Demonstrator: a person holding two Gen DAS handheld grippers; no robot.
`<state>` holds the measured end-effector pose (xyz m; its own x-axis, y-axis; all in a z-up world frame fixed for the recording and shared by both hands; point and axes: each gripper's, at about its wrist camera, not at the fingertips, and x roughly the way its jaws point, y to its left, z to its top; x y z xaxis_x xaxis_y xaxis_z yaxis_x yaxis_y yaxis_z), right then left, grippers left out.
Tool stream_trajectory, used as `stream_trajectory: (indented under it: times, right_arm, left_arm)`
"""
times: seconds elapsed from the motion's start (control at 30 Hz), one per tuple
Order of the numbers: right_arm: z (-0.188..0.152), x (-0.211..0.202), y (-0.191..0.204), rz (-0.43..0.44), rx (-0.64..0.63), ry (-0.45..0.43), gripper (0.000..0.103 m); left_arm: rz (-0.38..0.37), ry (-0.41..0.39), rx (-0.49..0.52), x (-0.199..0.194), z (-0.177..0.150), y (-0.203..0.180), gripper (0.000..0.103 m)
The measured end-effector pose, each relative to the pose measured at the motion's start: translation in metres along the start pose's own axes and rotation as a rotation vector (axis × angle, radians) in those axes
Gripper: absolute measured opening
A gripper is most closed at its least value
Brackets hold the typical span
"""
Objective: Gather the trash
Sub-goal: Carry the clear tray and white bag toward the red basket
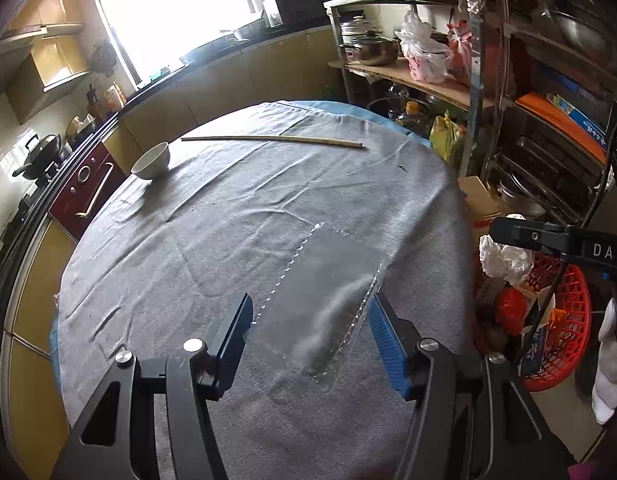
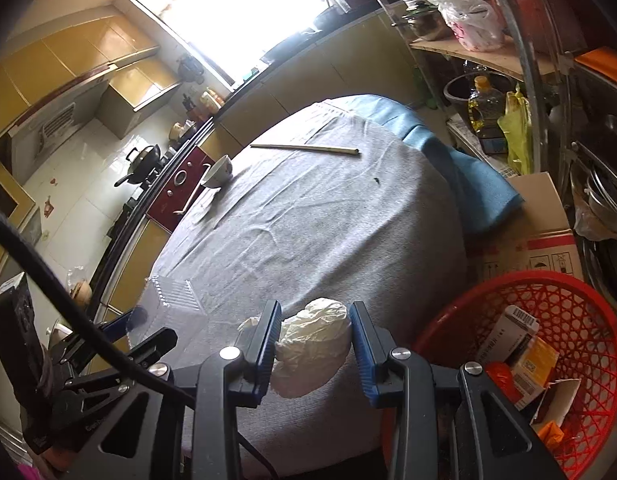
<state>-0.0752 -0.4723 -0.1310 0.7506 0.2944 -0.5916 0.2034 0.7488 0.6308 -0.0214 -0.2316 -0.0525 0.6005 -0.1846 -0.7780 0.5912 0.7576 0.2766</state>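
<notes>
A clear plastic container (image 1: 328, 300) lies on the grey tablecloth (image 1: 244, 216) between the fingers of my left gripper (image 1: 310, 312), which is open around it. The container also shows in the right wrist view (image 2: 172, 300). My right gripper (image 2: 314, 340) is shut on a crumpled white paper wad (image 2: 312, 344), held near the table's right edge, beside the red basket (image 2: 580, 304). In the left wrist view the wad (image 1: 504, 260) hangs above the basket (image 1: 576, 320).
A white bowl (image 1: 151, 161) and a long thin stick (image 1: 272, 139) lie at the far side of the table. The red basket holds several boxes and wrappers. A cardboard box (image 2: 544, 240) and cluttered shelves (image 1: 428, 76) stand to the right.
</notes>
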Motion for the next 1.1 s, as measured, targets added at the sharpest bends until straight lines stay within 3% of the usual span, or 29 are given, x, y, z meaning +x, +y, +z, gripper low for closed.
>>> stream_trajectory:
  times: [1.1]
  right_arm:
    - [-0.002,-0.026,-0.039,-0.07,0.056,-0.031,0.038]
  left_arm:
    - [-0.074,0.003,0.1,0.006,0.013,-0.053,0.062]
